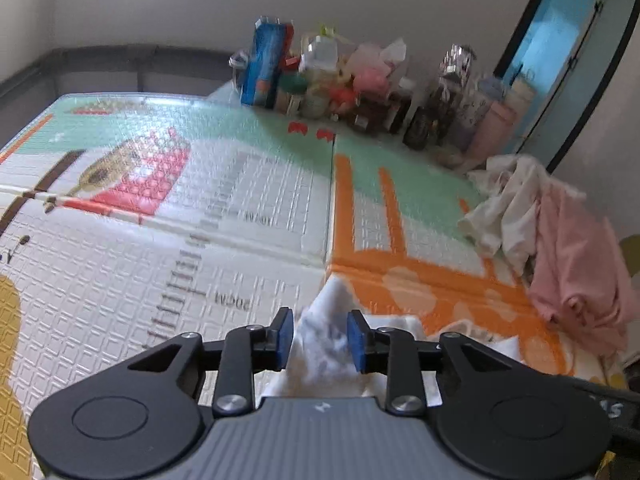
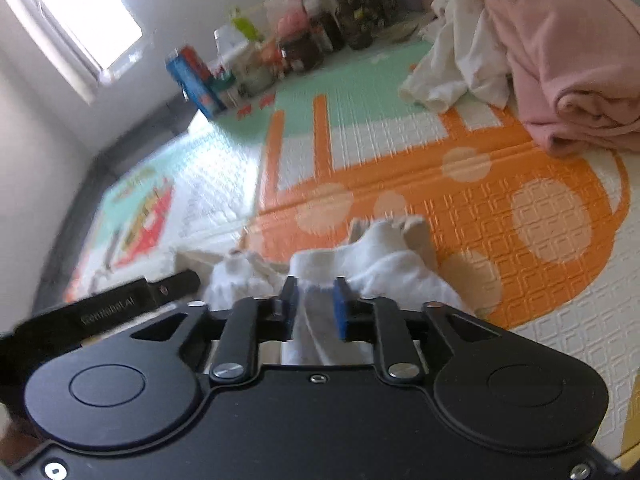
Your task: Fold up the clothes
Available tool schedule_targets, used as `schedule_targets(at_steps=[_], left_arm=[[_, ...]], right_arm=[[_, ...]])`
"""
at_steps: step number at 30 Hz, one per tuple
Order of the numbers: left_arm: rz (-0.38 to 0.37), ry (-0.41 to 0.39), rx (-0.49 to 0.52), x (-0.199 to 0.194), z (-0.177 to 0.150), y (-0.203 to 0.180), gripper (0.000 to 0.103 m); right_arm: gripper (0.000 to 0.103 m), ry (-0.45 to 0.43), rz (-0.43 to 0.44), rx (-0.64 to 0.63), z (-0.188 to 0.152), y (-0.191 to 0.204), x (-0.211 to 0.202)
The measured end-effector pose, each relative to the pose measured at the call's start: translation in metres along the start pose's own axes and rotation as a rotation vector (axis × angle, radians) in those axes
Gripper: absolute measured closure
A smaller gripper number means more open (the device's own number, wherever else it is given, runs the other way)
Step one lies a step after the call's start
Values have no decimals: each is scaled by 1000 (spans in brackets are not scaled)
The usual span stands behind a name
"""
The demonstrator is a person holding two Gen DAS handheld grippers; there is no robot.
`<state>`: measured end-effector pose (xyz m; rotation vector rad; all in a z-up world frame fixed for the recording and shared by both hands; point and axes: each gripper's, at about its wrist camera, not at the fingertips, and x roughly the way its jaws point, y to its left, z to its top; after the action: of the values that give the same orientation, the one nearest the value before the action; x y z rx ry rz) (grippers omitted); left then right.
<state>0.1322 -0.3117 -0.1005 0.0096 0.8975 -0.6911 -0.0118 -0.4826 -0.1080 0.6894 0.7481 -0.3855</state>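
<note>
A white garment [image 1: 320, 340] is bunched between the blue pads of my left gripper [image 1: 320, 338], which is shut on a raised fold of it. The same white garment [image 2: 380, 260] is in the right wrist view, where my right gripper [image 2: 316, 306] is shut on another fold, with crumpled cloth heaped just ahead of the fingers. The garment lies low over a patterned play mat [image 1: 240, 208]. Part of the black left gripper body [image 2: 120, 308] shows close to the left of my right gripper. The rest of the garment is hidden under the grippers.
A pile with a pink garment [image 1: 576, 272] [image 2: 568, 60] and a cream garment [image 1: 504, 200] [image 2: 452, 52] lies on the mat to the right. Bottles, boxes and bags [image 1: 340, 84] [image 2: 280, 48] crowd the far wall. A blue door [image 1: 560, 48] stands at the far right.
</note>
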Motion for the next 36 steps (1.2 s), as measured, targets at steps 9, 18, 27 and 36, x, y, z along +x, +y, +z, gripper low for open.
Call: schedule_targets(at_steps=[9,18,27,36], left_arm=[[-101,-91,86,-72,-4,-2,53],[-145,-66,261,-116,-67,-10,55],[-67,-43,264,-131,-112,3,55],[18,-5,207,-126,-123,39,53]], right_arm=[[84,-74,69,-97,-6,5,-75],[94,-9,104,-157,-66,8,-118],[92,6,64,-102,-104,-10,-140],[86,2,-89,-30,-112,-63,-143]])
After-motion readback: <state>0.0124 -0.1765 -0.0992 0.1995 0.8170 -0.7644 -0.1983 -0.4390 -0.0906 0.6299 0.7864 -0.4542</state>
